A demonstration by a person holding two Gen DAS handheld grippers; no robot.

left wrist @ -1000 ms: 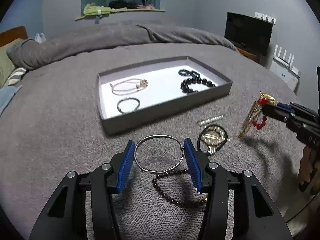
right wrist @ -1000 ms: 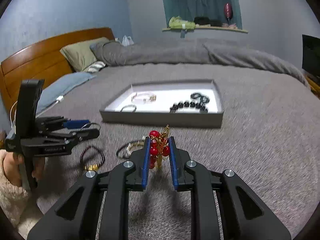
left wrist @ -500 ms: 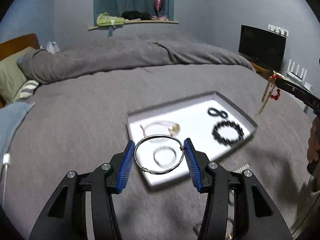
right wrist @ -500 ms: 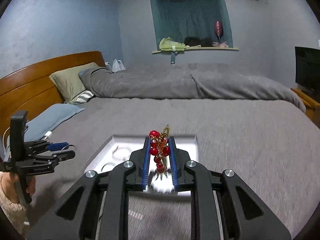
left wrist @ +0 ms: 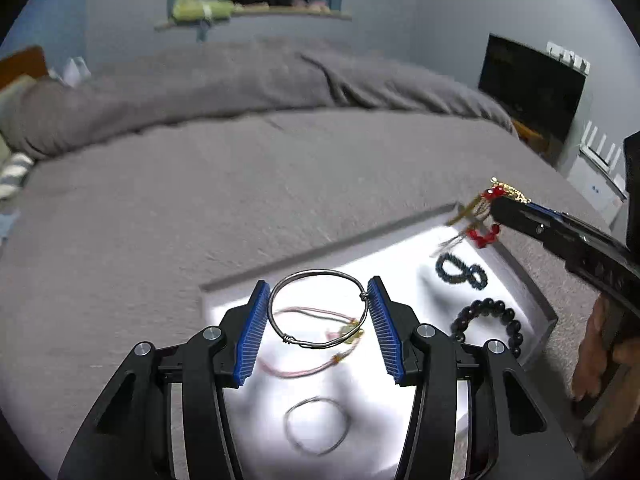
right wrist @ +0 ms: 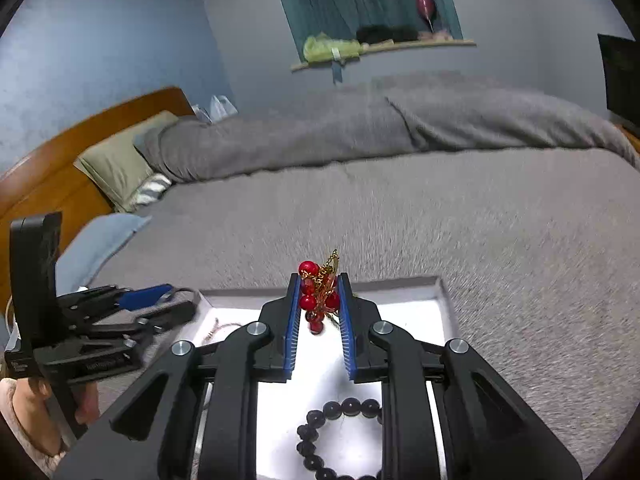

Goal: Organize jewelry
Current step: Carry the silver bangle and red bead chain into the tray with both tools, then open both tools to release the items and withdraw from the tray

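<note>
My left gripper (left wrist: 318, 298) is shut on a silver wire bangle (left wrist: 318, 308), held between the blue pads above the white tray (left wrist: 532, 292). My right gripper (right wrist: 319, 288) is shut on a red-bead and gold-chain piece (right wrist: 318, 294), also over the tray (right wrist: 446, 300). From the left wrist view that piece (left wrist: 486, 216) dangles over the tray's far right corner. In the tray lie a pink cord bracelet (left wrist: 316, 344), a thin grey ring bracelet (left wrist: 318, 426), a dark figure-eight band (left wrist: 460, 270) and a black bead bracelet (left wrist: 488, 324).
The tray rests on a grey bed cover (left wrist: 200, 200) with a rolled duvet (right wrist: 360, 128) behind it. Pillows (right wrist: 116, 160) and a wooden headboard (right wrist: 48, 160) stand at the left. A dark screen (left wrist: 532, 84) is at the right. A hand (left wrist: 600, 352) holds the right gripper's handle.
Both grippers have moved forward from the bed cover to over the tray, each carrying its piece. The loose jewelry in front of the tray has dropped out of view.
</note>
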